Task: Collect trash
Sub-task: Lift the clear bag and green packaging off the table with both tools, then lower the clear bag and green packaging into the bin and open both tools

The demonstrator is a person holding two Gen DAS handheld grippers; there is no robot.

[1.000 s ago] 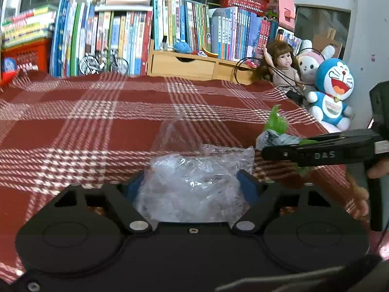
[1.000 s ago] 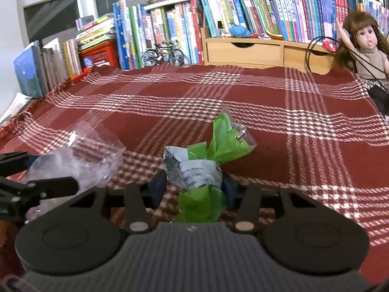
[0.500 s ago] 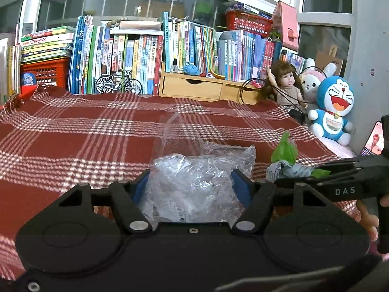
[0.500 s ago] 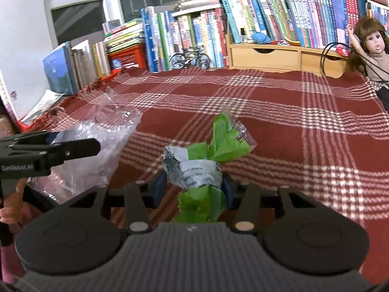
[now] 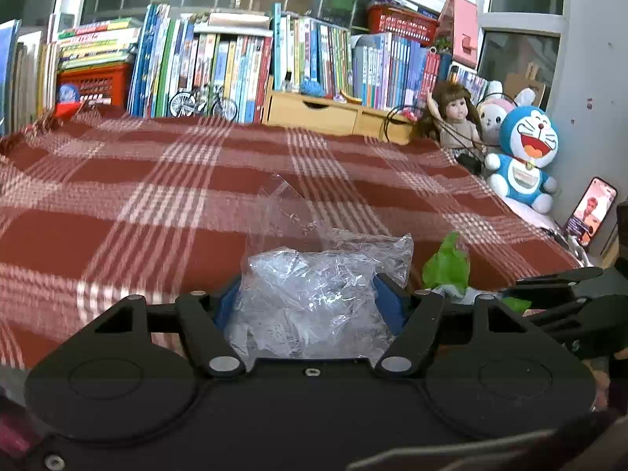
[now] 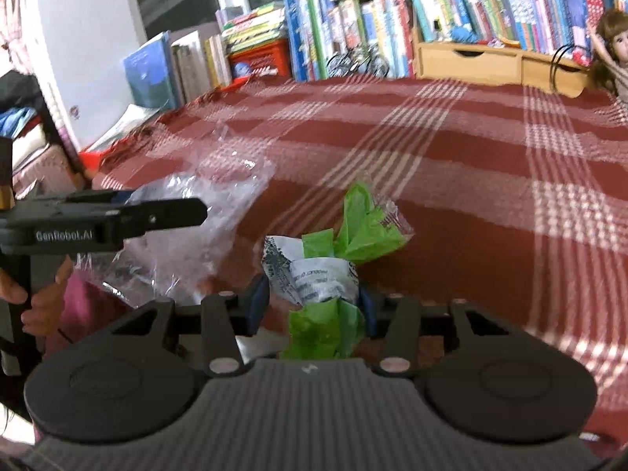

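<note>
My left gripper is shut on a crumpled clear plastic bag, held above the red plaid tablecloth. In the right wrist view the same clear plastic bag hangs at the left behind the left gripper's black finger. My right gripper is shut on a green and white crumpled wrapper, also lifted off the cloth. The wrapper's green tip shows at the right of the left wrist view, beside the right gripper's black body.
Rows of books, a red basket, a toy bicycle and wooden drawers line the far edge. A doll, plush toys and a phone stand at the right. A person's hand grips the left handle.
Both grippers have risen and drawn back from the table with their trash still held. The views have tilted up and the right gripper has swung towards the left.
</note>
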